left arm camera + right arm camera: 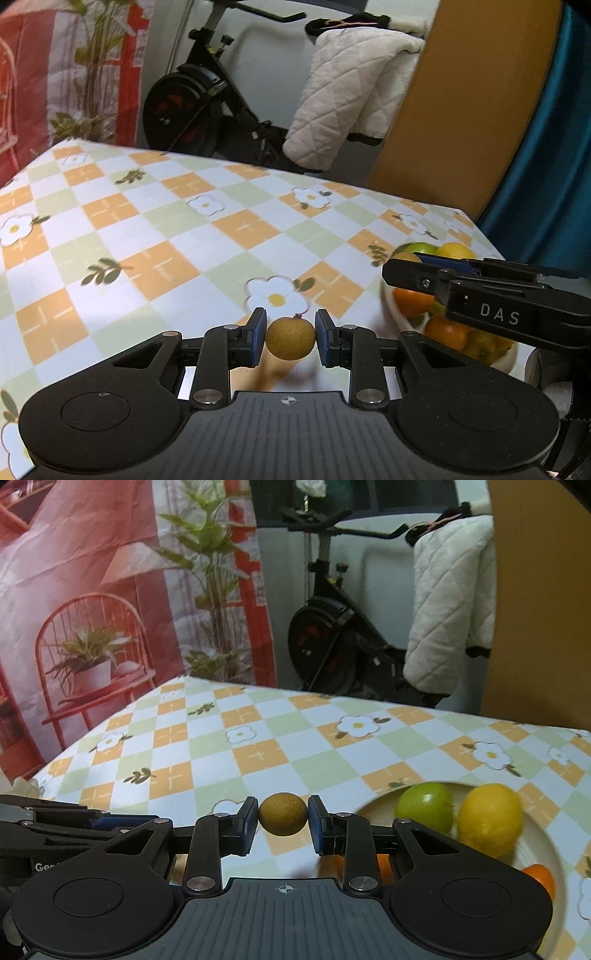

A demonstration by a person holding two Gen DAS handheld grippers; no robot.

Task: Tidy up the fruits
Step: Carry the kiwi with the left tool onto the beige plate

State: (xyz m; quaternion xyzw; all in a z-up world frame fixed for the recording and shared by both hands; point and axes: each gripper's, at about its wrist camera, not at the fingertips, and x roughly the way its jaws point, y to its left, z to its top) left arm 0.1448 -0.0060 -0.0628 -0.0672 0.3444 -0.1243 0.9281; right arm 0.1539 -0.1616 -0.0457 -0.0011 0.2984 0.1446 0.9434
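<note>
as each tool [290, 338] pinches fruit, bowl [535, 853] nearby

Matt black plastic grippers carry blue rubbery pads [258, 328]. The small brown fruit [290, 339] looks rough and dull; the lemon [489, 816] smooth. A quilted white cloth [343, 92] looks soft.

The right gripper [283, 819] clamps a small brown round fruit [283, 814] between its blue pads above a checkered, flowered bench [295, 753]. To its right, a white plate [546, 853] holds a green fruit [424, 806], a lemon [489, 818] and an orange [541, 877].
</note>
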